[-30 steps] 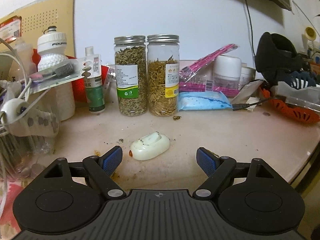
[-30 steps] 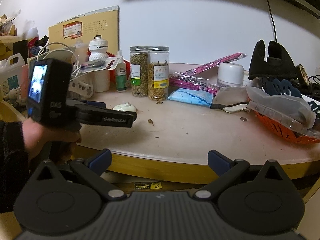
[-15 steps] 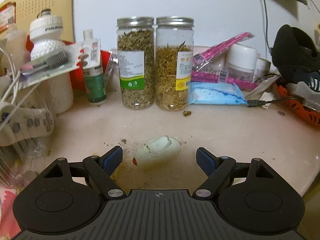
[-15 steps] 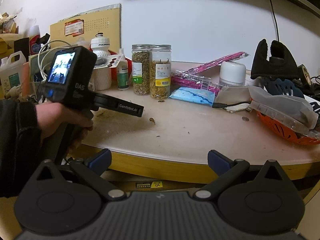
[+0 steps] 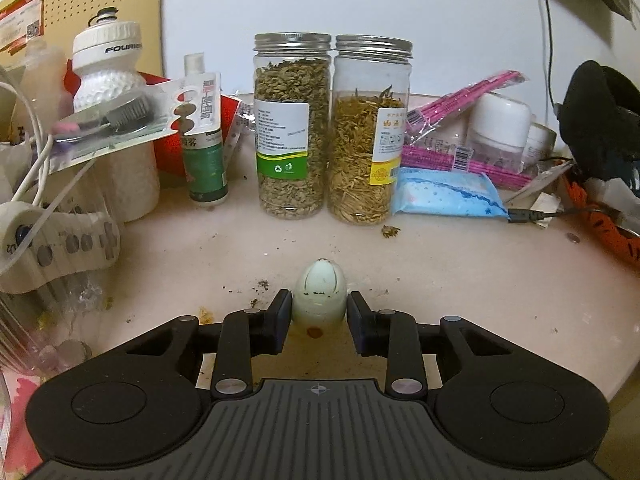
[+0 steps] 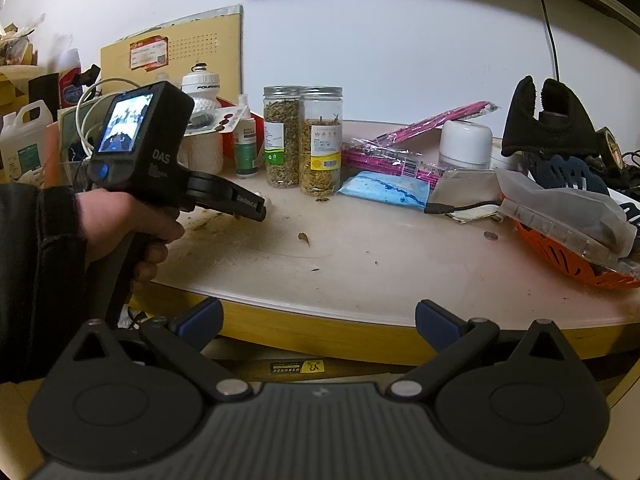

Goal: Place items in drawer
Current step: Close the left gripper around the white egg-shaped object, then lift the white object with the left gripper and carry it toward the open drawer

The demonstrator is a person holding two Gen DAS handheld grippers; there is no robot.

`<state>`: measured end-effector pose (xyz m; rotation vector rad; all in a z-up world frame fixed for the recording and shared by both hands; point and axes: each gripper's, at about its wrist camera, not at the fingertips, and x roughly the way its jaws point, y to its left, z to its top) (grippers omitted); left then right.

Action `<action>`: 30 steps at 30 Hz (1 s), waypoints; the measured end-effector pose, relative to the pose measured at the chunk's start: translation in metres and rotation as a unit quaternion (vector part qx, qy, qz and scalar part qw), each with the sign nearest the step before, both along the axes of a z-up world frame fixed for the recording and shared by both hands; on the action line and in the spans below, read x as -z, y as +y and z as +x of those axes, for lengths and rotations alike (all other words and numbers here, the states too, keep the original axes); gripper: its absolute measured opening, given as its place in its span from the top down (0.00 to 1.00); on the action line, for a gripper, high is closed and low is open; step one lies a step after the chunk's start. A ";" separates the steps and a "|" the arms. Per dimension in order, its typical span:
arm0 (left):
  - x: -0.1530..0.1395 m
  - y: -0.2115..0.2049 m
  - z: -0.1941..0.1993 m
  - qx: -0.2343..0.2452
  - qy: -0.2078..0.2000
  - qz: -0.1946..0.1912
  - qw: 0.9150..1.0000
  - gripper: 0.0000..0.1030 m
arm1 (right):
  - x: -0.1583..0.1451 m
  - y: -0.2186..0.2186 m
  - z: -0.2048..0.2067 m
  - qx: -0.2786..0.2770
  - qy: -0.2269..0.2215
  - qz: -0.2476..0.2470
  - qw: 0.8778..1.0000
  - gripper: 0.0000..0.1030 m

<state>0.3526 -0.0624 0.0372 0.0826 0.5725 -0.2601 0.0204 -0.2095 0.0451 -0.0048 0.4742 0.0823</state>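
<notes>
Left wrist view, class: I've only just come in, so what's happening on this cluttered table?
A person holds a handheld gripper in each hand. The left gripper has its pads on either side of a small white egg-shaped object lying on the pale table, in front of two tea jars; whether the pads press it yet is unclear. The right gripper hangs open off the table's front edge, holding nothing. No drawer is visible.

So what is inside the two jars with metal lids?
The left jar is nearly full of greenish dried bits; the right jar holds yellow-brown dried strands, filled lower. The paper labels cover part of the contents, and what the plants are cannot be told.
</notes>
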 end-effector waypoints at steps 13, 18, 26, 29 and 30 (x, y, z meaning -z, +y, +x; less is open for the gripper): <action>-0.008 0.001 -0.016 0.000 -0.011 0.009 1.000 0.72 | 0.000 -0.001 0.001 -0.001 0.006 0.001 1.000 0.00; -0.012 0.002 -0.024 0.002 -0.015 0.012 1.000 0.72 | 0.001 -0.002 0.008 0.004 0.014 0.008 1.000 0.00; -0.017 0.007 -0.044 0.009 -0.019 0.017 1.000 0.72 | 0.000 0.001 0.005 0.001 0.012 0.005 1.000 0.00; -0.021 0.009 -0.053 0.011 -0.023 0.017 1.000 0.72 | 0.001 0.001 0.005 0.001 0.014 0.005 1.000 0.00; -0.022 0.010 -0.057 0.011 -0.025 0.017 0.999 0.72 | 0.001 0.001 0.004 0.002 0.014 0.005 1.000 0.00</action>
